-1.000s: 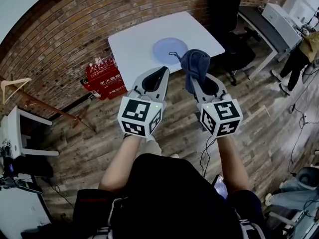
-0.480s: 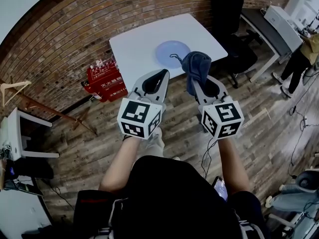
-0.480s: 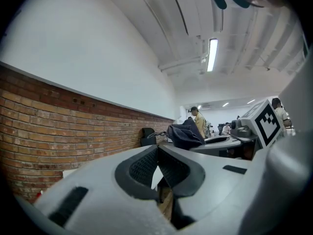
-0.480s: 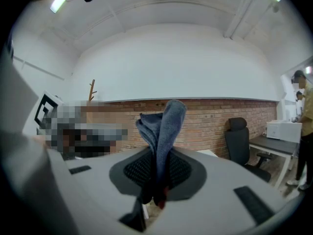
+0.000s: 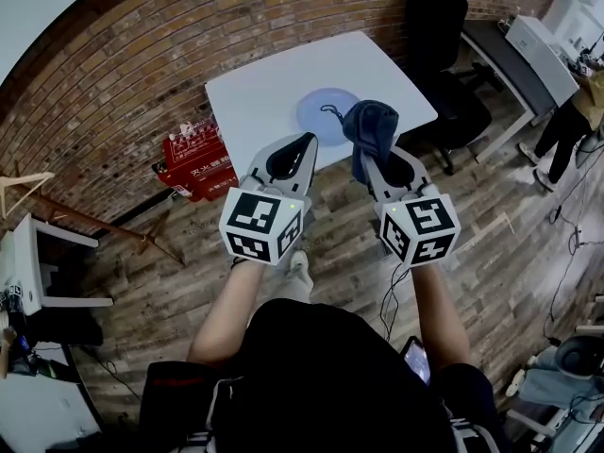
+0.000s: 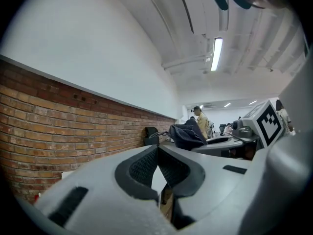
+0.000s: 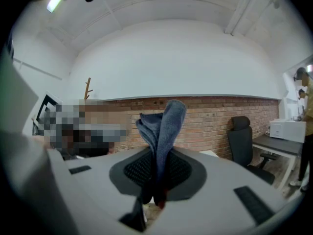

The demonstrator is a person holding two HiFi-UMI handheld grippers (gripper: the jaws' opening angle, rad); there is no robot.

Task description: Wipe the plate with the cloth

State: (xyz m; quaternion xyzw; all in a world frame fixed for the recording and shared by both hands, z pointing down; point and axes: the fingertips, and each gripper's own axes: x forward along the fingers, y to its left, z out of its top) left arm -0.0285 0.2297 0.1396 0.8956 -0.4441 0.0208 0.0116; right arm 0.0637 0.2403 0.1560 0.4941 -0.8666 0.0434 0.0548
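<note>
Right gripper [image 5: 376, 162] clenched on blue cloth [image 5: 370, 124]; left gripper [image 5: 308, 141] closed, empty. Plate [image 5: 317, 111] on white table [image 5: 253, 92], 12 o'clock from both.

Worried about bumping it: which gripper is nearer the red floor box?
Left. The left gripper is just right of the red box; the right gripper, holding the cloth, is farther right.

1. Carried forward, with the left gripper [image 5: 304, 142] now overlapping the near edge of the white table [image 5: 255, 92].
2. Brought over the rim of the blue plate [image 5: 319, 116] in the head view: the dark blue cloth [image 5: 370, 125].
</note>
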